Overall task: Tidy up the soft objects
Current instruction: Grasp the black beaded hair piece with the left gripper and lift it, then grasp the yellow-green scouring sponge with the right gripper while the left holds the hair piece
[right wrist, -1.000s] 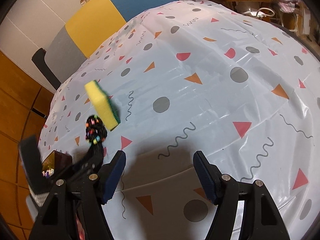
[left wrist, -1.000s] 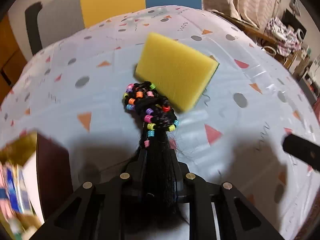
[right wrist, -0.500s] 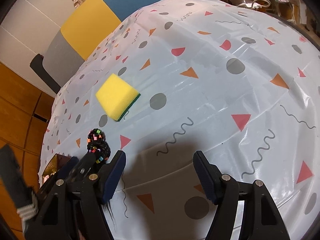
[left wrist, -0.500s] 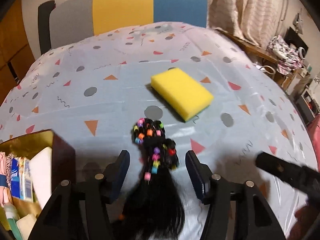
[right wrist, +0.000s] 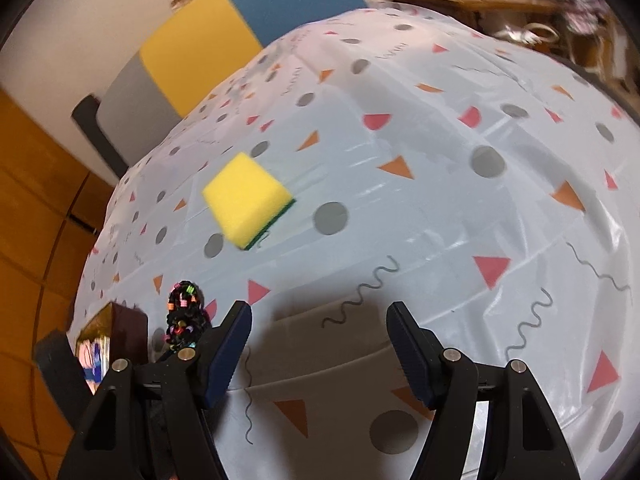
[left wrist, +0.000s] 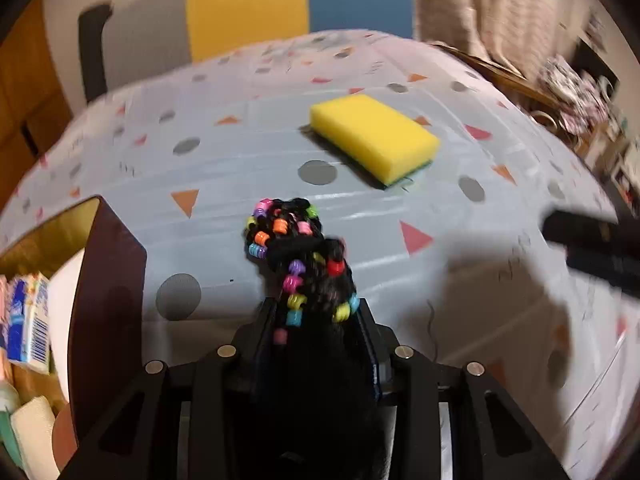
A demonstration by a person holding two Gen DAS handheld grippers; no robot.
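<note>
My left gripper [left wrist: 316,316] is shut on a black hair piece with coloured beads [left wrist: 296,248]; its beaded end sticks out past the fingers, just above the table. The hair piece also shows in the right wrist view [right wrist: 185,316], at the lower left. A yellow sponge with a green underside [left wrist: 374,136] lies flat on the patterned tablecloth beyond it, also in the right wrist view [right wrist: 248,198]. My right gripper [right wrist: 320,344] is open and empty above the cloth, right of the hair piece.
A dark brown box with a gold lining [left wrist: 108,280] stands at the left, holding packets and sponges; it also shows in the right wrist view [right wrist: 120,328]. A chair with grey, yellow and blue panels [left wrist: 248,12] stands behind the table. Clutter lies at the far right.
The left gripper opened half a second ago around the hair piece and has now shut on it again. The sponge, tilted in the air a second ago, now lies flat on the cloth.
</note>
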